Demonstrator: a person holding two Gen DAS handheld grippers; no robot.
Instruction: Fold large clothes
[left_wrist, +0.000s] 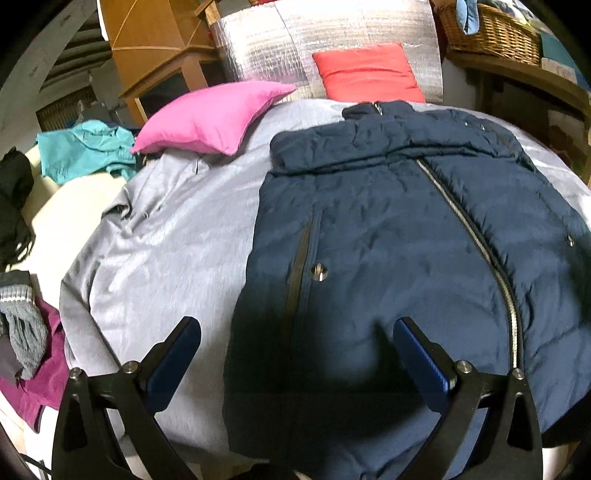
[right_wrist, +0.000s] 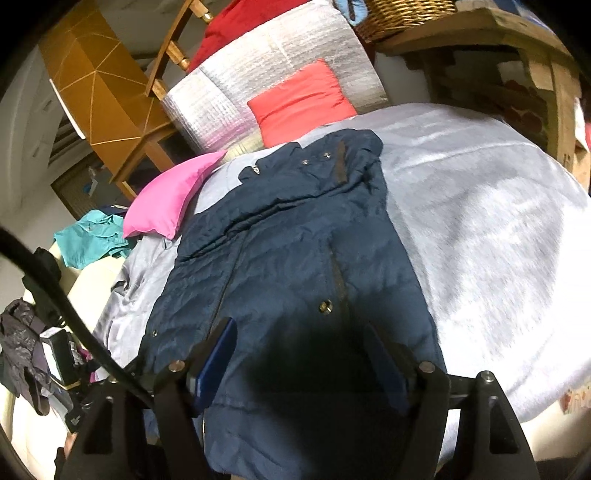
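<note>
Lay lengthwise up-frame: jacket (left_wrist: 388, 240), hem under both grippers. Left gripper (left_wrist: 295, 339) spread wide, empty; right gripper (right_wrist: 299, 343) likewise, equally near.

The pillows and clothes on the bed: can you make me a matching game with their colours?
Things:
1. puffy jacket
2. pillow near the teal shirt
3. pillow against the silver panel
4. bed cover

Colours:
A. pink
B. grey
C. navy blue
D. red

Right pairs: 1-C, 2-A, 3-D, 4-B
</note>
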